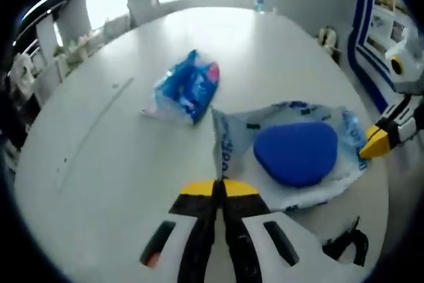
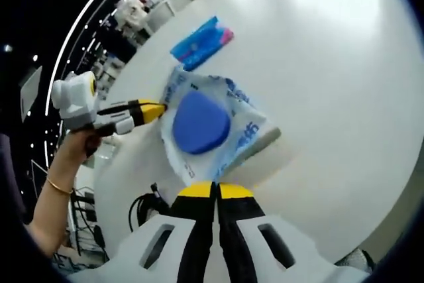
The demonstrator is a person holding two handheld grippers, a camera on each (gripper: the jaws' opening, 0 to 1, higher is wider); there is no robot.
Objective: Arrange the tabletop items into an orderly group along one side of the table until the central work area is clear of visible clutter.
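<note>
A white plastic bag [image 1: 291, 130] with blue print lies spread on the white table [image 1: 119, 164], with a rounded blue pad [image 1: 296, 152] at its middle. I cannot tell whether the pad is on the bag or inside it. In the left gripper view, my left gripper [image 1: 219, 188] is shut on the bag's near edge. My right gripper [image 1: 372, 144] comes in from the right and pinches the opposite edge. In the right gripper view, my right gripper [image 2: 214, 191] is shut on the bag [image 2: 248, 130] beside the pad [image 2: 201, 122], and the left gripper [image 2: 154, 110] holds its far corner. A blue and pink packet [image 1: 188, 88] [image 2: 201, 43] lies beyond the bag.
A black cable [image 1: 346, 243] [image 2: 142, 210] lies by the table's edge close to the bag. A hand [image 2: 74, 144] with a bracelet holds the left gripper. Chairs [image 1: 40, 57] stand beyond the far rim of the table, and a display board [image 1: 384, 24] is off to the right.
</note>
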